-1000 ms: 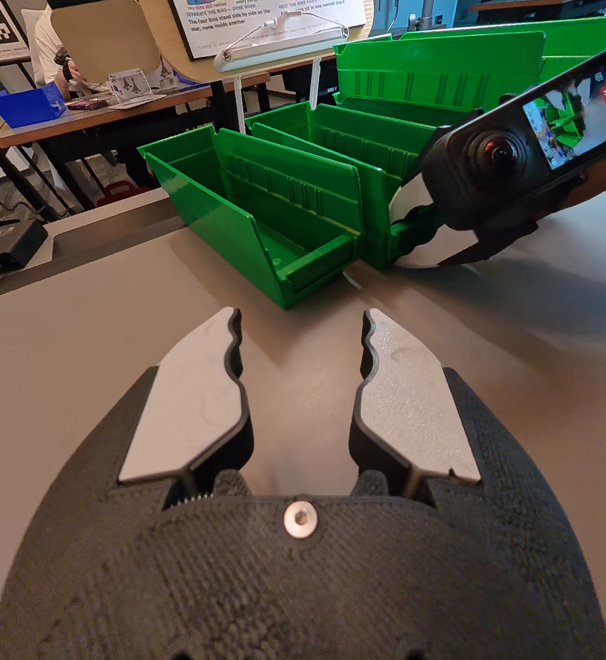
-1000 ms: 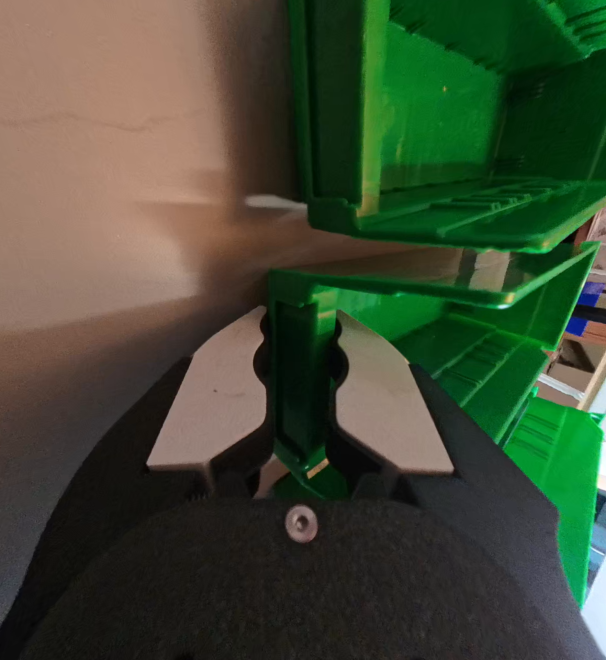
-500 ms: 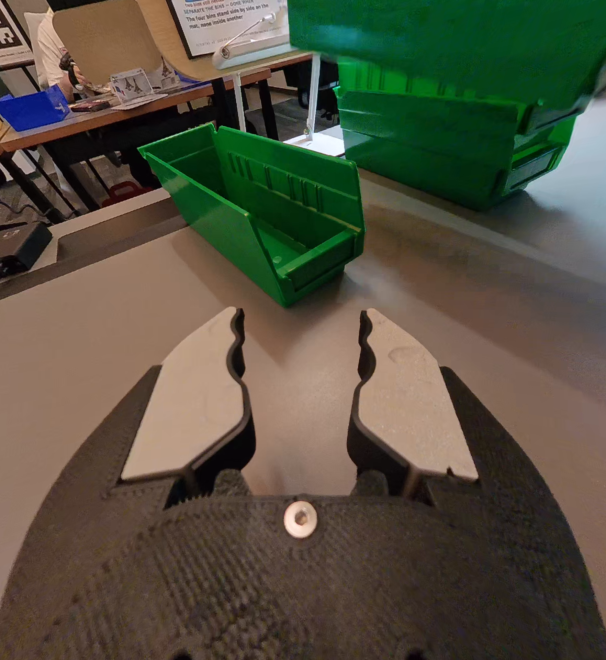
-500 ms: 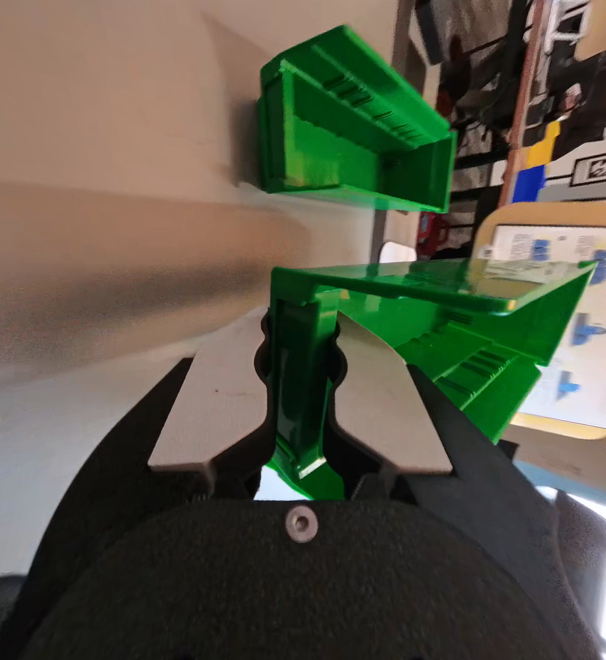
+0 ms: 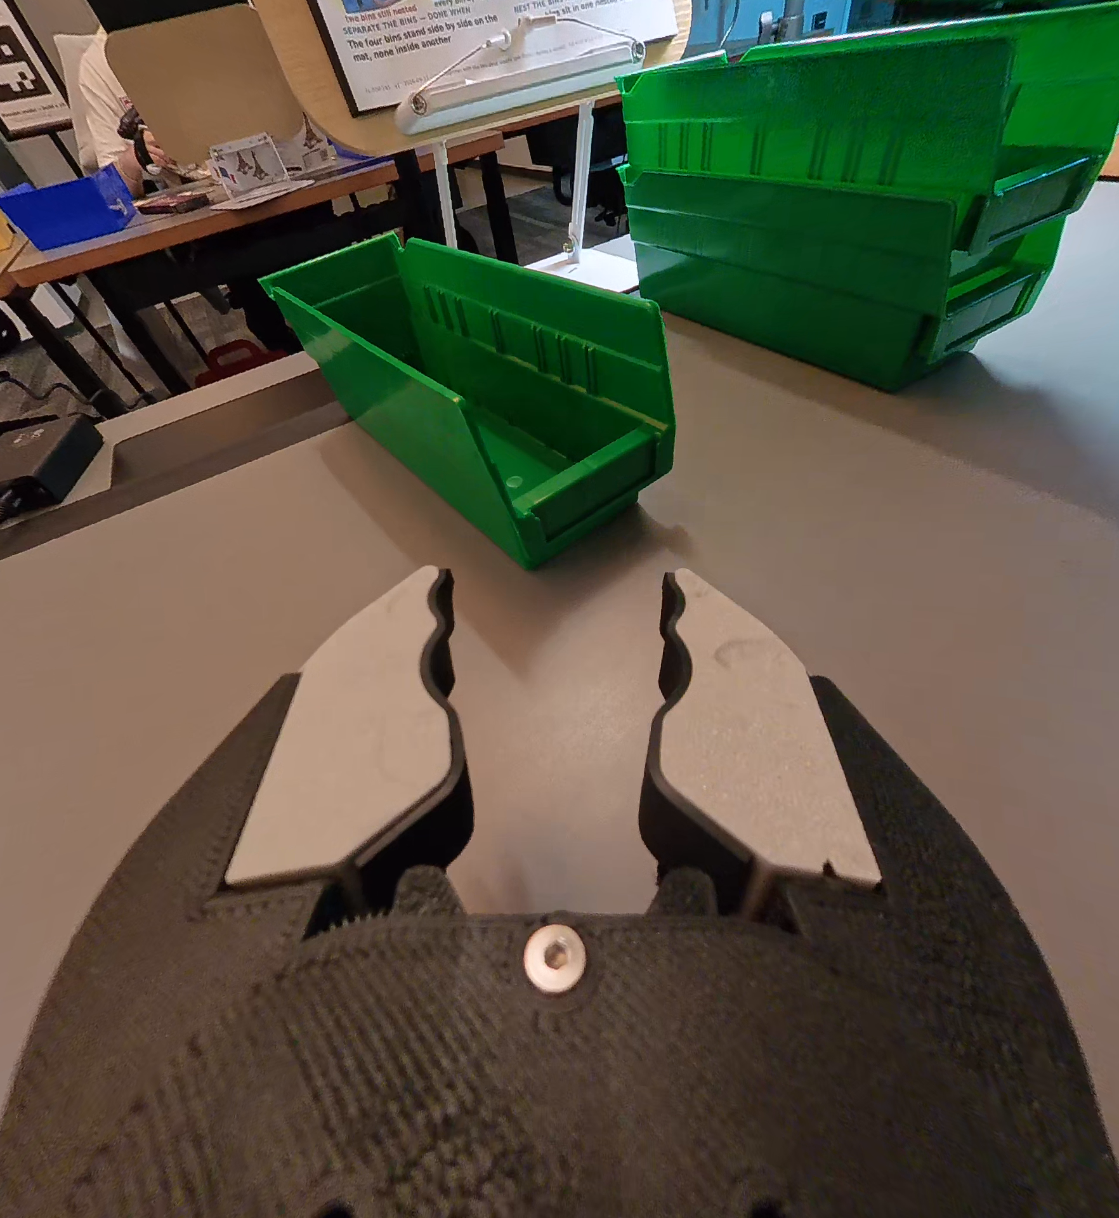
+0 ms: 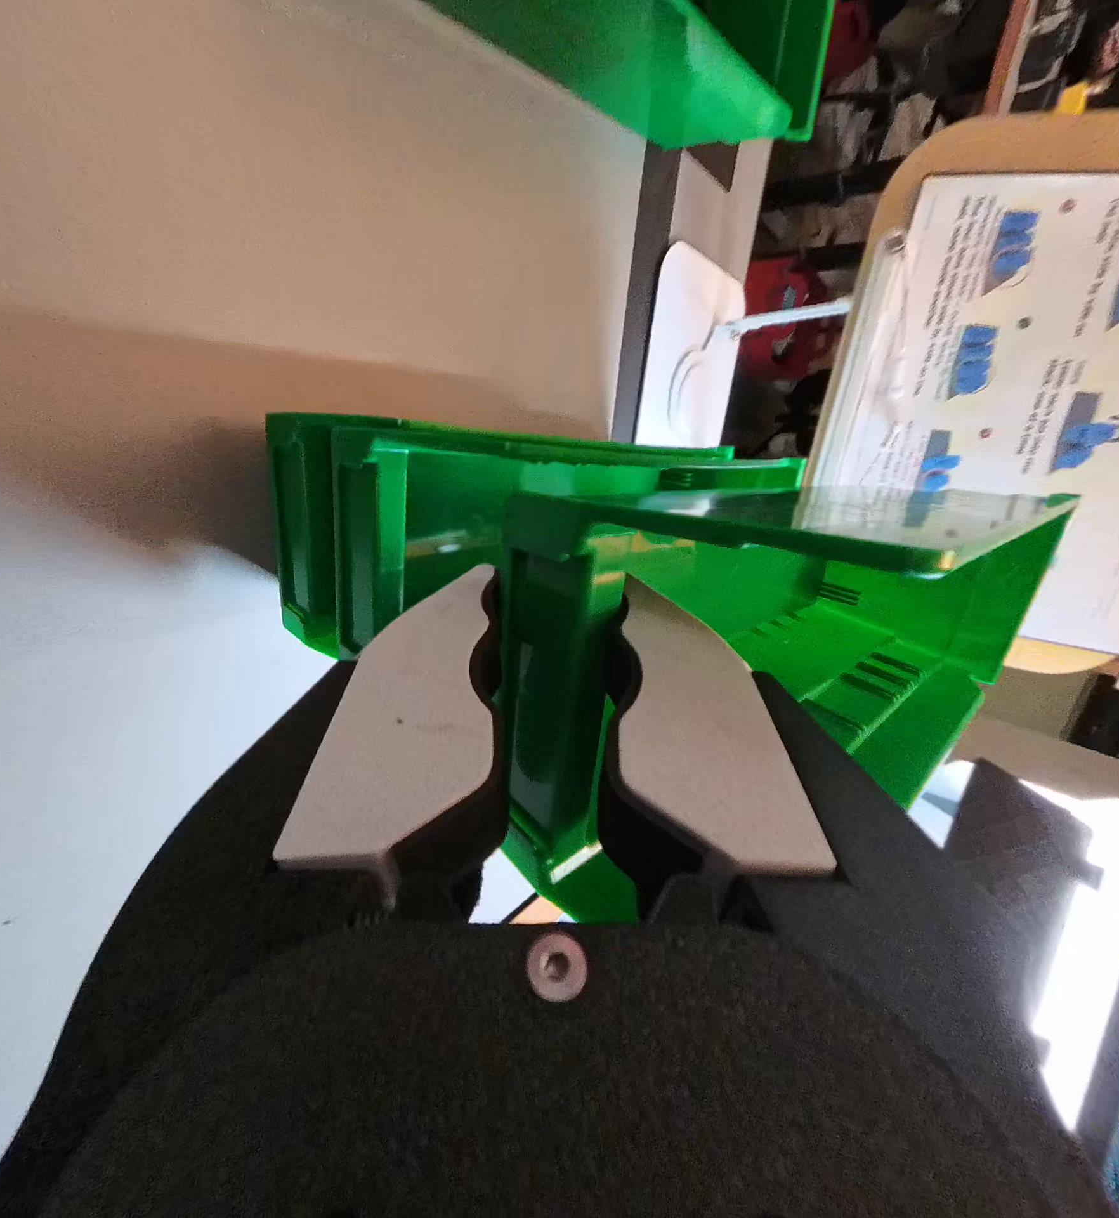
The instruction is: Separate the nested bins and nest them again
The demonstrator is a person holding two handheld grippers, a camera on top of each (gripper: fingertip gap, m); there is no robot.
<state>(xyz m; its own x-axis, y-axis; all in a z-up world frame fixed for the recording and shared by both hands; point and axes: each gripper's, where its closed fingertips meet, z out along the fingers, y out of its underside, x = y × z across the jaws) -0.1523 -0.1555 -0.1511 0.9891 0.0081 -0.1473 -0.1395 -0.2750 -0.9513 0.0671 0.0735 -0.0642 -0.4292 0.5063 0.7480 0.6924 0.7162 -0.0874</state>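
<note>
My left gripper is open and empty, low over the grey table. One single green bin stands on the table just ahead of it. At the back right are two nested green bins with a third green bin on top of them, slightly blurred. In the right wrist view my right gripper is shut on the front lip of that top bin. The two nested bins show just behind it, and the single bin is at the top edge.
An instruction board on a white stand rises behind the bins at the table's far edge. A person sits at a back table with a blue bin. A black box lies at the left, beyond the table edge. The left gripper's tips are roughly 35 cm from the right gripper's.
My right gripper has lifted its bin from beside the single bin and carried it right, onto the two nested bins. The left gripper has stayed open and still.
</note>
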